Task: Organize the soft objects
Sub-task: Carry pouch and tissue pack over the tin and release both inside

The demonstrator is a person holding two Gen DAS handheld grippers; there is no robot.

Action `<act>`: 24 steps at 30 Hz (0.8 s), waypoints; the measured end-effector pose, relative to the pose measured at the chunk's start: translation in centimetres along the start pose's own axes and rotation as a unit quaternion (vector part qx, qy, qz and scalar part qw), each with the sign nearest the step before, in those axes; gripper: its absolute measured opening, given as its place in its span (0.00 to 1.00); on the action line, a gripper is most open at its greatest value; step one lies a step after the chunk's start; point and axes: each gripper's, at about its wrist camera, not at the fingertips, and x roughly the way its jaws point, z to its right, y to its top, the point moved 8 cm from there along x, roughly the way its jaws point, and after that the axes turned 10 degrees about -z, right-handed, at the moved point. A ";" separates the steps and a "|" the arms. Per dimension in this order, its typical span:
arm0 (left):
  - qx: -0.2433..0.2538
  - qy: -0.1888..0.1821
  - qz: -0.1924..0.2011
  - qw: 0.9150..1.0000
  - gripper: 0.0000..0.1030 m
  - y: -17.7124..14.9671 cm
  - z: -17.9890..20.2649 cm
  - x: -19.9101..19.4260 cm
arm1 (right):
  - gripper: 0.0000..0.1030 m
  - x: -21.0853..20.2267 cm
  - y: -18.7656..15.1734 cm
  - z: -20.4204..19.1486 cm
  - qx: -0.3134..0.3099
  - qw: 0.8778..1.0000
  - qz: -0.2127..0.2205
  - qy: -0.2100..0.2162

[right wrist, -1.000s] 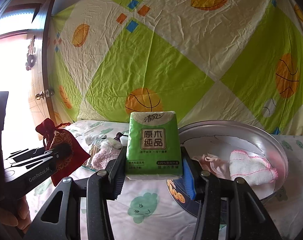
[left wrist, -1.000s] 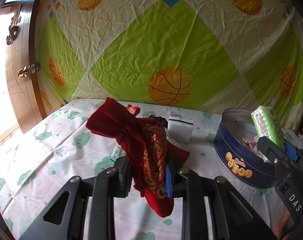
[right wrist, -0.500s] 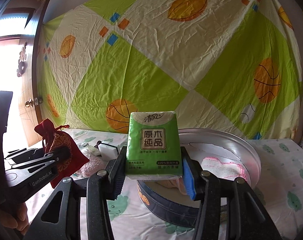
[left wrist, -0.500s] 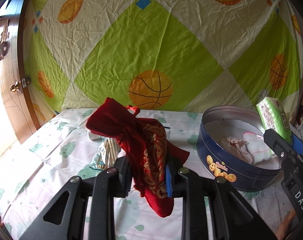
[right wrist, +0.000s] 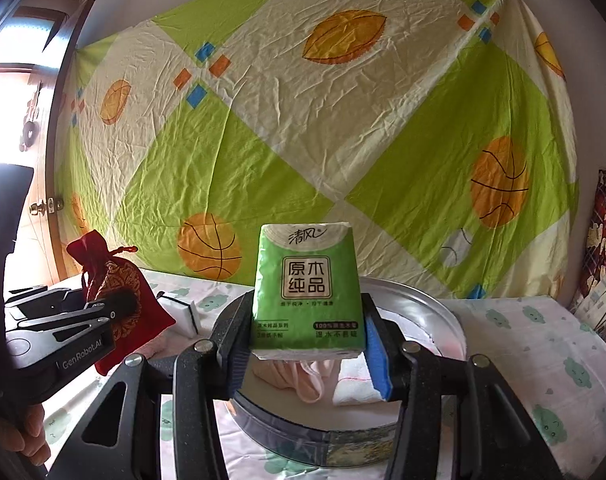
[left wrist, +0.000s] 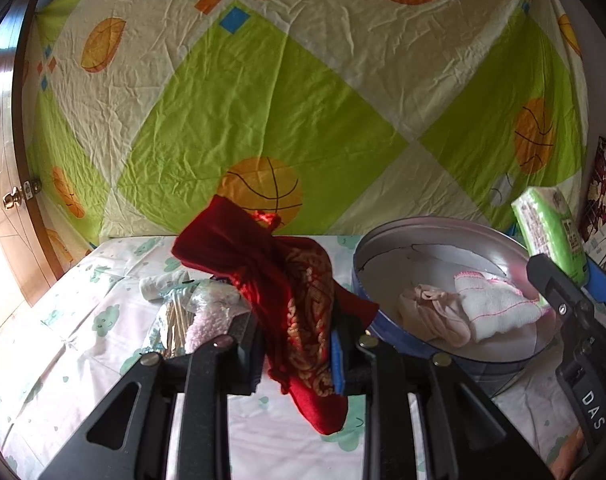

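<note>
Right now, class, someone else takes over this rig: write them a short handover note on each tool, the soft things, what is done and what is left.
Left tool: shut on the red pouch, held above the bed.
Right tool: shut on the green tissue pack, over the round tin.
Done: a pink cloth and a white cloth lie in the tin.
Left: put in pouch and tissues, then the small packets on the sheet.

Bright daylight from blown-out doorway (right wrist: 3, 128) at left, sharp focus, heavy fisheye bending, dark corners
</note>
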 end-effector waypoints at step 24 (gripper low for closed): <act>0.041 -0.040 0.011 0.998 0.23 2.3 8.0 1.4 | 0.50 0.3 0.7 7.5 0.017 0.997 0.005 -0.070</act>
